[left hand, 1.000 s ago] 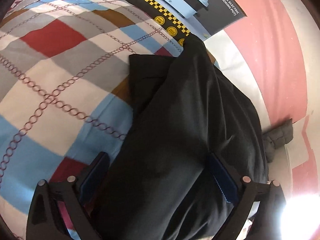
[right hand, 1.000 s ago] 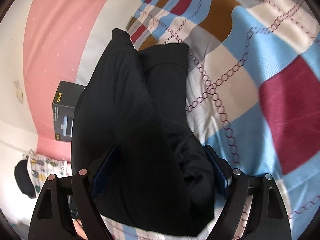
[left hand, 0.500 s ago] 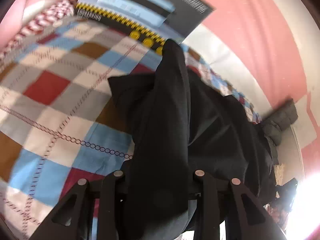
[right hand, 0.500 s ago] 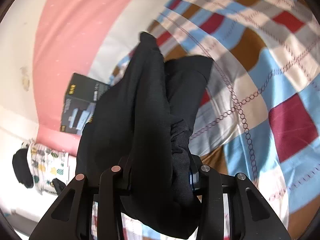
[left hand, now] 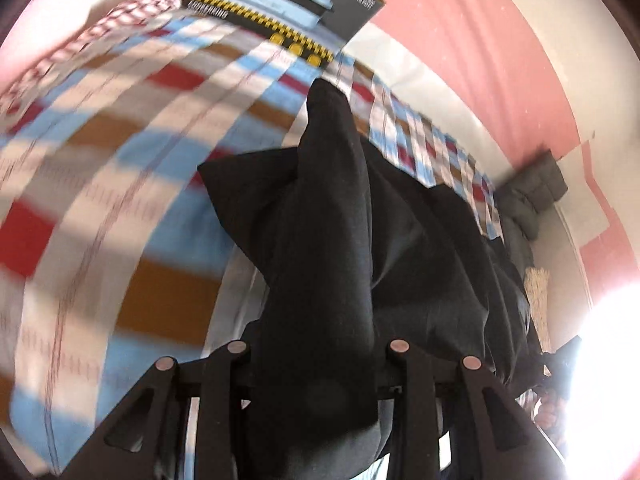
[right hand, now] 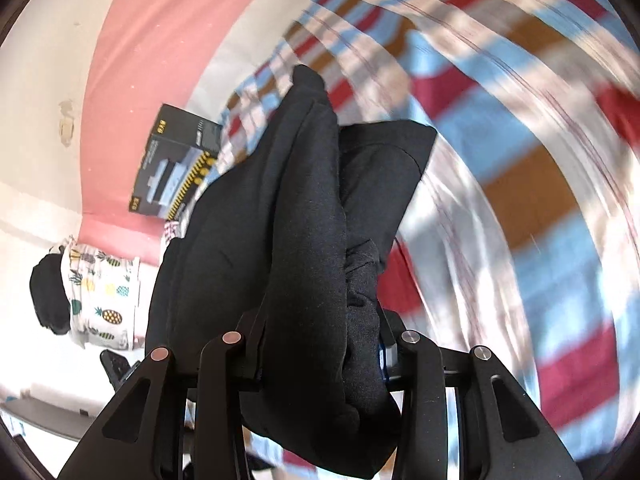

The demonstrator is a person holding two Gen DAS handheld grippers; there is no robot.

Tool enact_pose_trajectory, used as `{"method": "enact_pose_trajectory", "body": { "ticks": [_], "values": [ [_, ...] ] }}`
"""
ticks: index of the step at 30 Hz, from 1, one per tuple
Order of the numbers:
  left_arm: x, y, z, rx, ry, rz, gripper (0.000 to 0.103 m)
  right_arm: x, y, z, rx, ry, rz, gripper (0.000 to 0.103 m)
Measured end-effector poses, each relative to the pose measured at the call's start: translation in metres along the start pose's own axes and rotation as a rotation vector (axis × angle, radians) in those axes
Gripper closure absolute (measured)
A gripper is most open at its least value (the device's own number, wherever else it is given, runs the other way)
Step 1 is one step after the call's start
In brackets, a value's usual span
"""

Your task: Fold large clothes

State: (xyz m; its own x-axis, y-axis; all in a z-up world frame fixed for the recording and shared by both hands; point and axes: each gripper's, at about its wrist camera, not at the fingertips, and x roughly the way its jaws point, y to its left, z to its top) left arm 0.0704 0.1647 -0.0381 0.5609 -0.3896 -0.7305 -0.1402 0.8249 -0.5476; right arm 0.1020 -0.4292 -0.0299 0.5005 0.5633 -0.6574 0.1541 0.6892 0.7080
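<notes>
A large black garment (left hand: 332, 224) hangs bunched above a checked bedspread (left hand: 120, 184). My left gripper (left hand: 318, 354) is shut on one gathered edge of it, the cloth filling the space between the fingers. My right gripper (right hand: 320, 344) is shut on another bunched edge of the same garment (right hand: 304, 216). The cloth is lifted; its far end trails down toward the bedspread (right hand: 520, 168). The fingertips are hidden by the fabric in both views.
A black appliance box (left hand: 288, 4) stands at the bed's far end against a pink wall (left hand: 460, 52); it also shows in the right wrist view (right hand: 176, 168). A grey folded cloth (left hand: 532, 196) lies at the bed's edge. A pineapple-print cloth (right hand: 100, 288) lies off the bed.
Both grippers went from open around the garment to shut on it, then rose with it. The bed now sits farther away and is blurred by motion.
</notes>
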Motion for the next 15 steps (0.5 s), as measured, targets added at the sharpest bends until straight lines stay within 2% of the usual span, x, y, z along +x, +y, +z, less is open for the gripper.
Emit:
{"method": "enact_pose_trajectory", "body": {
  "ticks": [3,7,10,12,15],
  "values": [
    [-0.013,0.005,-0.034,-0.013,0.026,-0.001,0.069,-0.013,-0.017,-0.028,0.033,0.015,-0.016,0.064],
    [-0.020,0.013,-0.060,-0.013,0.024,0.001,0.069,-0.020,-0.032,-0.050,0.050,0.013,-0.021,0.063],
    [-0.013,0.021,-0.069,-0.038,0.031,0.009,0.064,-0.016,-0.039,-0.057,0.054,0.019,-0.036,0.057],
    [-0.009,0.024,-0.069,-0.064,0.048,0.018,0.061,-0.012,-0.047,-0.057,0.081,0.026,-0.044,0.048],
    [-0.010,0.016,-0.066,-0.037,0.059,0.053,0.058,-0.018,-0.041,-0.060,0.053,0.005,-0.098,0.043]
  ]
}}
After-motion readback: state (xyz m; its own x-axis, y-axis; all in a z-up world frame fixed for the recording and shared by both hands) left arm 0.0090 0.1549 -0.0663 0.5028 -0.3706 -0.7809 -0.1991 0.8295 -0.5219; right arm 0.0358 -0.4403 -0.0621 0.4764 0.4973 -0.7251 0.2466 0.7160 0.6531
